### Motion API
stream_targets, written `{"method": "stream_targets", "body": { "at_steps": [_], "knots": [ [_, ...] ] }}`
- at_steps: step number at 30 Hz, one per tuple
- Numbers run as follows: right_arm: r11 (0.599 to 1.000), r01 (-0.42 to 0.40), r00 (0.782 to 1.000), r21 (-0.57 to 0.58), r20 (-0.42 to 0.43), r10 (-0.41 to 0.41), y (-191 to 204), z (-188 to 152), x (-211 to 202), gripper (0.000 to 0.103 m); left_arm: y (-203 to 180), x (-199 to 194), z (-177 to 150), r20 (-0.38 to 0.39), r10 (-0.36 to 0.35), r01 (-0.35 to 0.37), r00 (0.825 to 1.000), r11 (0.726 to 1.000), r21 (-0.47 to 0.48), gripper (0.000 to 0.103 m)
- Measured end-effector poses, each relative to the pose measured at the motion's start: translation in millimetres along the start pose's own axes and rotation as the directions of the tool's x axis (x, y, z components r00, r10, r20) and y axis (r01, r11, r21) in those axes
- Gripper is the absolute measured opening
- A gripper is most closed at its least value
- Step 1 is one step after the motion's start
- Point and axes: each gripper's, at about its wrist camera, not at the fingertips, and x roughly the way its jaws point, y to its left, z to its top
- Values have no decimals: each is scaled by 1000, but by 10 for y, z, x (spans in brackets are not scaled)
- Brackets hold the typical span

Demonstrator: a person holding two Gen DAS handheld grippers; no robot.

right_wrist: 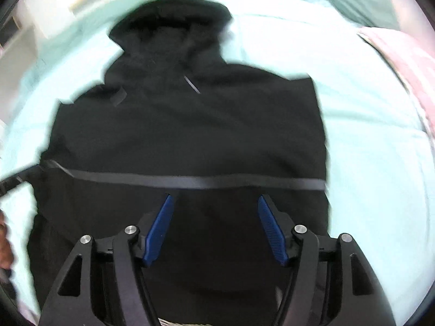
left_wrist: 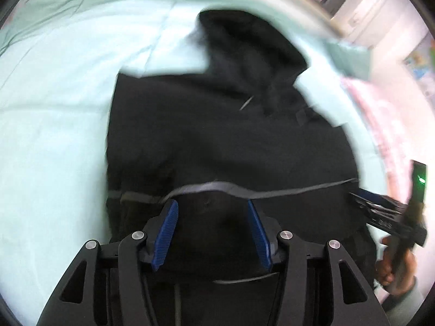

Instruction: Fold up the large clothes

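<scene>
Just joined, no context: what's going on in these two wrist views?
A person holds a gripper in each hand over a black hooded jacket spread on a mint-green bed sheet. The left gripper and right gripper are both open near the hem end, gripping nothing. The hood points away.

Right tongs (right_wrist: 214, 228) agape over black hoodie (right_wrist: 187, 135).

We see the black hooded sweatshirt (left_wrist: 223, 135) smeared by motion blur, its lower hem hidden behind our left hand-held gripper (left_wrist: 212, 233). The right hand-held gripper (left_wrist: 391, 212) is blurred, and the frame edge cuts the pink patterned blanket (right_wrist: 407, 62) off.
</scene>
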Motion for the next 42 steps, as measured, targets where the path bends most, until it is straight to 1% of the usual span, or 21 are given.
{"method": "stream_targets", "body": {
  "at_steps": [1, 2, 3, 5, 6, 8, 10, 12, 15, 18, 19, 20, 21, 22, 24, 26, 29, 31, 36, 39, 42],
  "knots": [
    [999, 46, 998, -16, -42, -46, -14, -89, 158, 67, 39, 180, -32, -44, 15, -16, 999, 1000, -16, 54],
    [999, 50, 997, -20, -55, -51, 11, -190, 203, 67, 50, 310, -56, -65, 24, -26, 998, 999, -26, 54],
    [998, 53, 997, -20, -52, -54, 15, -202, 259, 69, 30, 379, -54, -61, 50, -51, 997, 999, -17, 54],
    [998, 68, 996, -19, -62, -69, 34, -149, 291, 72, -83, 367, -20, -67, 109, -107, 992, 994, 23, 54],
    [998, 65, 994, -6, -85, -66, 27, -98, 281, 73, -154, 347, 8, -68, 132, -129, 989, 991, 44, 54],
    [999, 47, 993, 17, -112, -45, -10, -20, 206, 73, -224, 257, 23, -61, 143, -139, 988, 988, 69, 54],
    [999, 1, 993, 46, -116, 4, -85, 2, 34, 73, -280, 92, 39, -59, 152, -147, 987, 986, 73, 54],
    [995, -46, 993, 93, -102, 56, -208, -24, -192, 73, -340, -65, 31, -42, 142, -139, 989, 987, 75, 54],
    [987, -57, 993, 150, -90, 71, -343, -15, -477, 73, -371, -450, -30, -18, 127, -125, 992, 990, 69, 54],
    [979, -95, 993, 182, -58, 107, -379, 64, -756, 73, -377, -757, 36, 5, 126, -126, 992, 989, 84, 54],
    [977, -103, 993, 184, -40, 112, -408, 155, -879, 73, -369, -866, 63, 19, 128, -129, 992, 987, 94, 54],
    [978, -101, 994, 184, -26, 107, -462, 181, -1008, 73, -416, -952, 148, 40, 130, -134, 991, 985, 106, 54],
    [978, -96, 995, 186, -9, 100, -465, 365, -1033, 73, -499, -973, 238, 57, 132, -138, 990, 984, 114, 54],
    [976, -97, 995, 194, 23, 95, -496, 489, -1160, 73, -542, -1009, 331, 73, 133, -141, 988, 983, 121, 54],
    [970, -121, 991, 210, 74, 108, -480, 787, -1149, 74, -578, -1112, 542, 111, 139, -153, 984, 979, 137, 54],
    [964, -152, 985, 220, 118, 128, -462, 978, -1233, 76, -597, -1179, 730, 144, 127, -147, 981, 979, 140, 54],
    [968, -143, 984, 207, 139, 115, -411, 1204, -1209, 77, -518, -1136, 1059, 163, 111, -130, 980, 985, 112, 54],
    [972, -128, 985, 198, 140, 101, -377, 1346, -1104, 77, -472, -1041, 1223, 166, 106, -122, 981, 988, 92, 54],
    [978, -113, 986, 175, 145, 88, -272, 1732, -704, 77, -348, -596, 1729, 170, 118, -128, 978, 990, 51, 54],
    [979, -119, 984, 167, 155, 93, -261, 1994, -457, 77, -305, -343, 1998, 178, 111, -118, 978, 992, 30, 54],
    [981, -121, 984, 155, 148, 98, -207, 2288, -144, 77, -282, -77, 2235, 167, 87, -91, 982, 996, 15, 54]
  ]
}}
